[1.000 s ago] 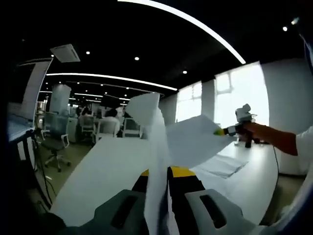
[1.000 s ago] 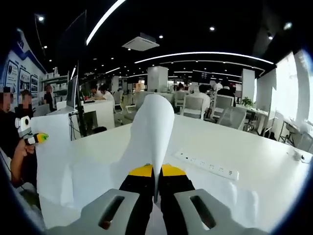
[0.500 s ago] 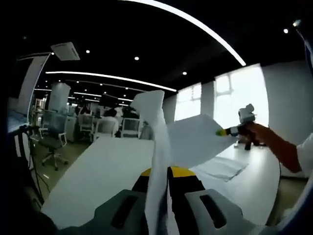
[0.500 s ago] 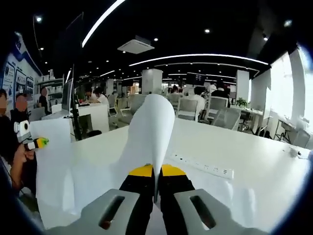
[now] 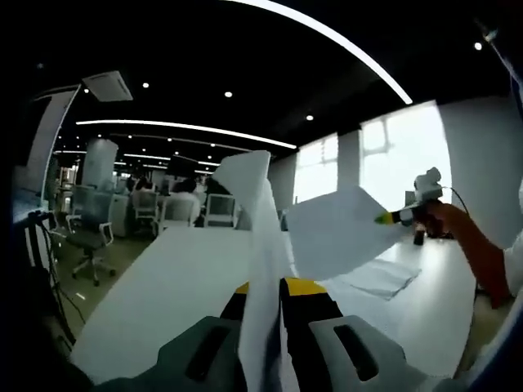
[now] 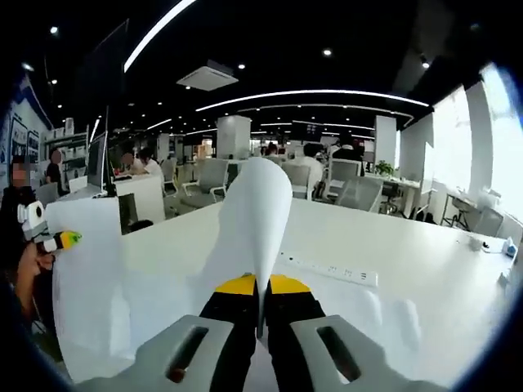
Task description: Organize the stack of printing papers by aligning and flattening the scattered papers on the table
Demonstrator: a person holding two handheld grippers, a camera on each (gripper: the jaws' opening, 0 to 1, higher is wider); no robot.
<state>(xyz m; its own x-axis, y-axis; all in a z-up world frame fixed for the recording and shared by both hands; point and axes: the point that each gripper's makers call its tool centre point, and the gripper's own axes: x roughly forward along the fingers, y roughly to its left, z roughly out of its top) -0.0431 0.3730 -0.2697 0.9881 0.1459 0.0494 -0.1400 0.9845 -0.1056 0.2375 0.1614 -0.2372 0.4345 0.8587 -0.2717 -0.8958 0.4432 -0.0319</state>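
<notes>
Left tongs (image 5: 282, 287) are pinching one edge of a sheet of paper (image 5: 339, 229); right tongs (image 6: 261, 286) are clamping its opposite edge. The sheet is hanging in the air above the white tabletop (image 6: 409, 286). More papers (image 5: 377, 276) are lying flat on the tabletop.

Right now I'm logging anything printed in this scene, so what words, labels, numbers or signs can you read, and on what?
None can be read.
Paper held in the right gripper: blank white on the side shown.
Paper in the left gripper: no print visible.
Wall posters at the far left of the right gripper view: blue panels, text too small and blurred.
Power strip on the table: no legible marking.
</notes>
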